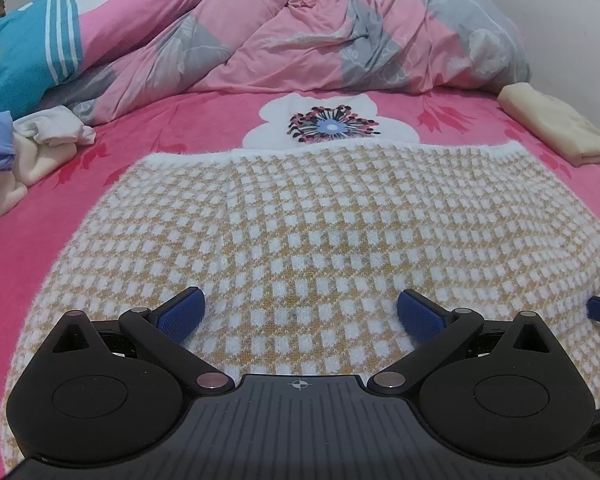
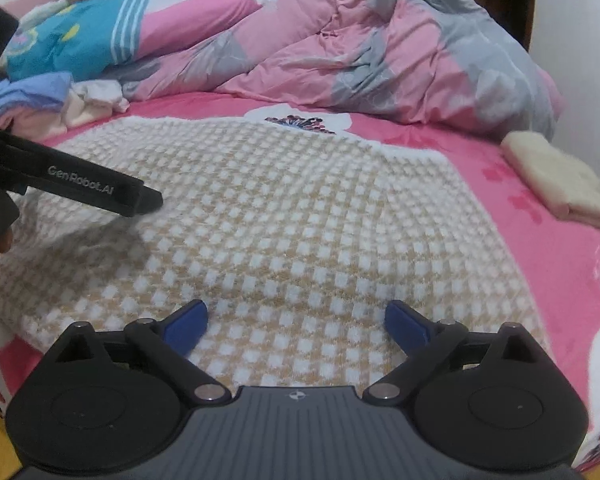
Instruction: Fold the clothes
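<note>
Your left gripper point(image 1: 300, 314) sits right over the checked knit garment point(image 1: 300, 216), jaws spread wide, blue pads point(image 1: 182, 314) clear on both sides, nothing pinched between them. Same story for your right gripper point(image 2: 296, 326): jaws wide apart, pads just above the knit, gripping nothing. That garment, a white and tan check, lies spread flat on the pink bedsheet point(image 1: 204, 120) directly under and ahead of both grippers, its white far edge reaching the flower print point(image 1: 332, 126) ahead. From the right wrist view, your left gripper's black finger comes in from the left, its tip low over the knit; whether it touches is unclear. Ahead and to the right of both grippers, near the bed's edge, a folded cream garment point(image 2: 560, 178) lies apart from the knit. Ahead to the left you have a loose heap of clothes point(image 1: 40, 140), white, cream and blue, just off the knit's corner. Farther ahead, a rumpled pink and grey duvet point(image 1: 340, 40) piles across the bed. Far left, a person in a teal striped top point(image 2: 84, 40) lies on the bed, well away from your grippers.
</note>
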The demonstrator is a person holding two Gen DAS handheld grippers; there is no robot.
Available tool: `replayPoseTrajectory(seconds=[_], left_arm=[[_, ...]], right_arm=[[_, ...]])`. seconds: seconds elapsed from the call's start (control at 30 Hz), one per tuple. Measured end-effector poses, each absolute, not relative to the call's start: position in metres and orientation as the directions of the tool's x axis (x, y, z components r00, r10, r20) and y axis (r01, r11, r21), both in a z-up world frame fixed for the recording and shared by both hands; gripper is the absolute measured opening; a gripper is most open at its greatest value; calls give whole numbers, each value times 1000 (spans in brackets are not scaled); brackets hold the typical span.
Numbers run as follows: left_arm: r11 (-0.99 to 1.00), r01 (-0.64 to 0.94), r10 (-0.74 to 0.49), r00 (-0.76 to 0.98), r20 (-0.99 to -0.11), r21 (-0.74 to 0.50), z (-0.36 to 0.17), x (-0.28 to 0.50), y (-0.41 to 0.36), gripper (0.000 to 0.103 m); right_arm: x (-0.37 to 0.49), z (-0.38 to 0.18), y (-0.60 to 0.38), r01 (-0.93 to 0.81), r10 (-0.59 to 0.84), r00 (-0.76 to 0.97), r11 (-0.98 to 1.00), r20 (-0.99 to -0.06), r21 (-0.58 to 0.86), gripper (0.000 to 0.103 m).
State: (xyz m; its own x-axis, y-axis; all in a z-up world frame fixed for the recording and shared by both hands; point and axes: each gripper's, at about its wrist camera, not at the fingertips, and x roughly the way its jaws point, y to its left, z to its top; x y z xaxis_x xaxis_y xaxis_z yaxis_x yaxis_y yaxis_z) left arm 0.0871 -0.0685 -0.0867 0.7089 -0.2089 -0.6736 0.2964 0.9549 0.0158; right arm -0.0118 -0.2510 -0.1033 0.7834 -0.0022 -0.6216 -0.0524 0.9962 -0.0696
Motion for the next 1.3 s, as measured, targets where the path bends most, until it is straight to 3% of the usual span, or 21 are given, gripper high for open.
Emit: replayPoseTrajectory(seconds=[0.43,0.8,0.97,1.03,1.3], left_arm=[[957,290,-201,716,-669,23,-87,85,-69,103],[944,324,-296,756,-583,-59,-66,85,-57,103],[950,314,-257,762,-595,-8,-64,112,-79,103],[953,300,-197,729,-656,47,-81,126,-91,103],[955,295,-230,740,-632,-3,-91,120,-82,103]], right_arm=[[-16,-107,-254,-51,8,793,997,-609,-52,99],[-17,-110,-255,-48,15,802,998,-597,-38,101],[-19,-112,-255,-47,18,809,998,-587,-33,101],[-19,-112,-255,-47,21,811,998,-584,-31,101],[-13,-87,-263,-47,29,822,999,-569,-17,98]])
